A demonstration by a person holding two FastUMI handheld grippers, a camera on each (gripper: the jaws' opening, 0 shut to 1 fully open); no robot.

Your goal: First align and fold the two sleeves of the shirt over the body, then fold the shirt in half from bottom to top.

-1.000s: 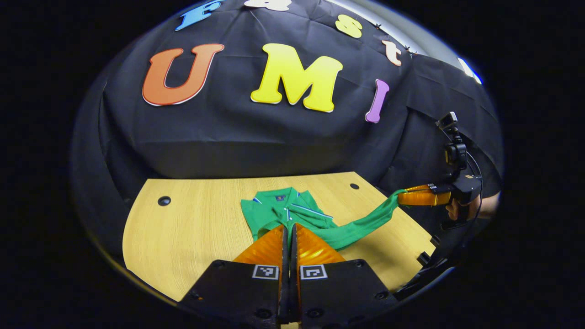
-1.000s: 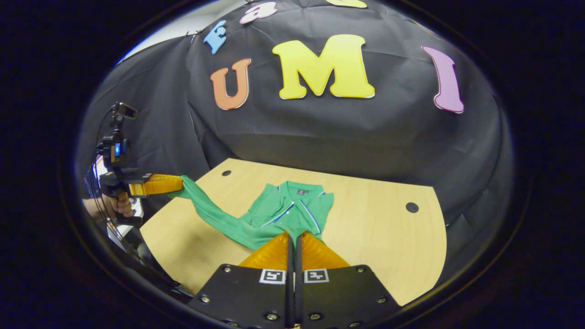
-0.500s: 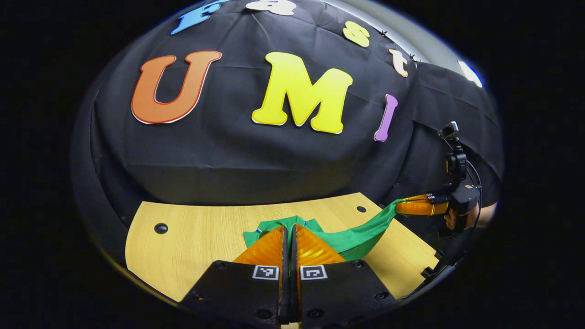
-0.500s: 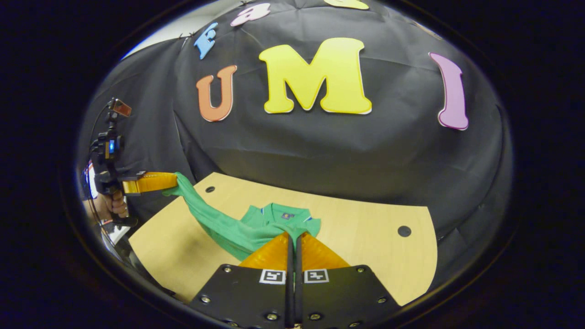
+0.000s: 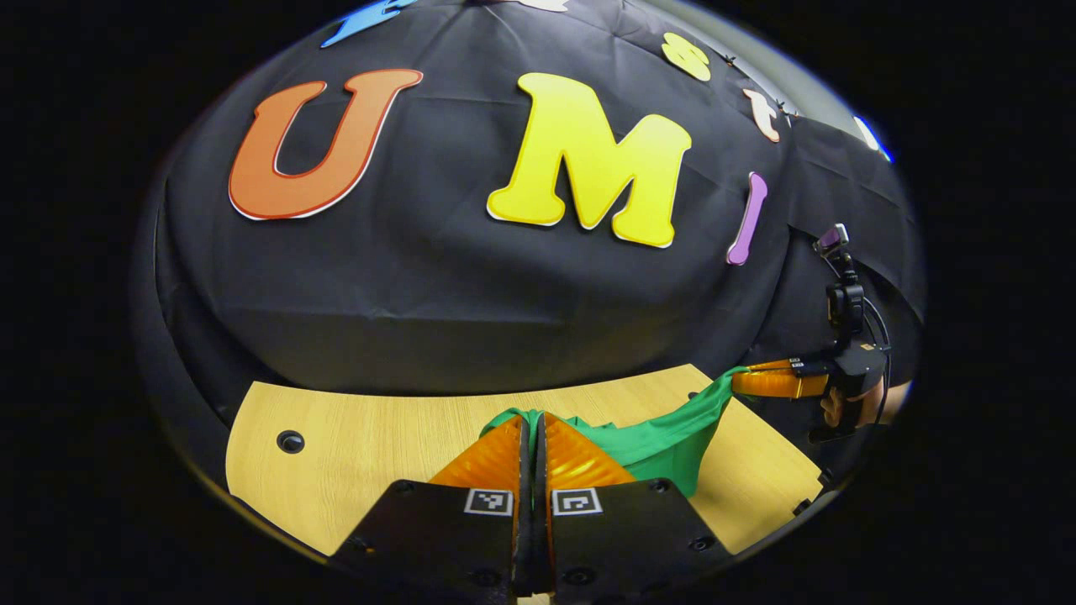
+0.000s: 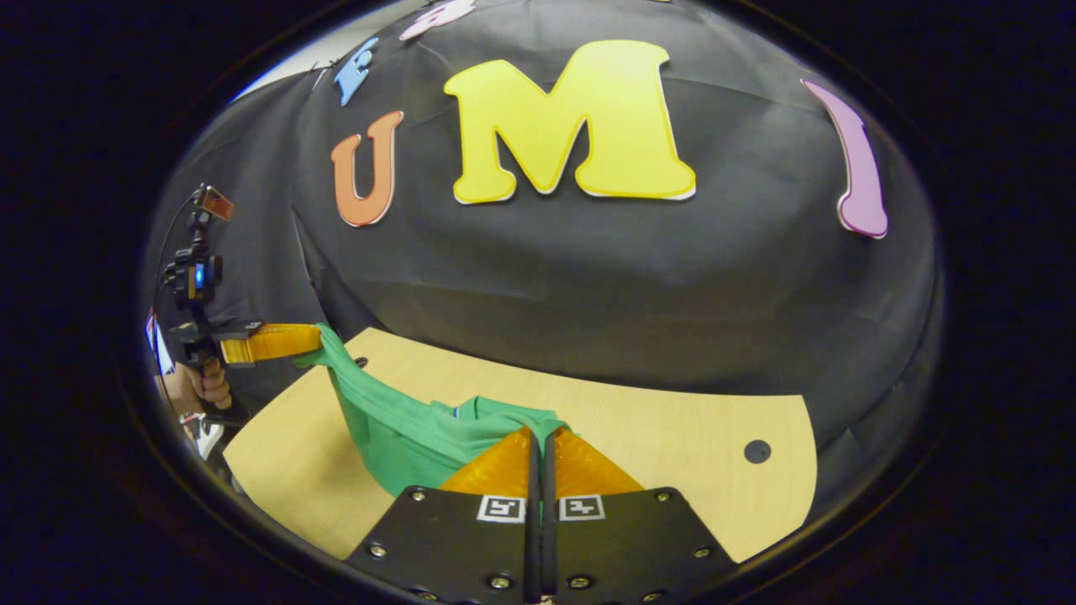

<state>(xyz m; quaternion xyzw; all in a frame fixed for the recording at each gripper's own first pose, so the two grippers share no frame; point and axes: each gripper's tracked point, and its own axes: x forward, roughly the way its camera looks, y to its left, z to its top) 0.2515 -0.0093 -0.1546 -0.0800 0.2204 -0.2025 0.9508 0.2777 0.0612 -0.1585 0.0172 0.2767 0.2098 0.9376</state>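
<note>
Lifted higher, shirt (image 5: 664, 441) hangs between both clamped tools: left tool (image 5: 531, 418); right tool (image 6: 542, 430).

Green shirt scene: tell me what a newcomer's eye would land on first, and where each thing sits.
First, the green shirt, lifted off the wooden table and stretched like a hammock between the two grippers. The left gripper is shut on one end of it at the left of the right gripper view, with a hand on its handle. The right gripper is shut on the other end, at the right of the left gripper view.
</note>
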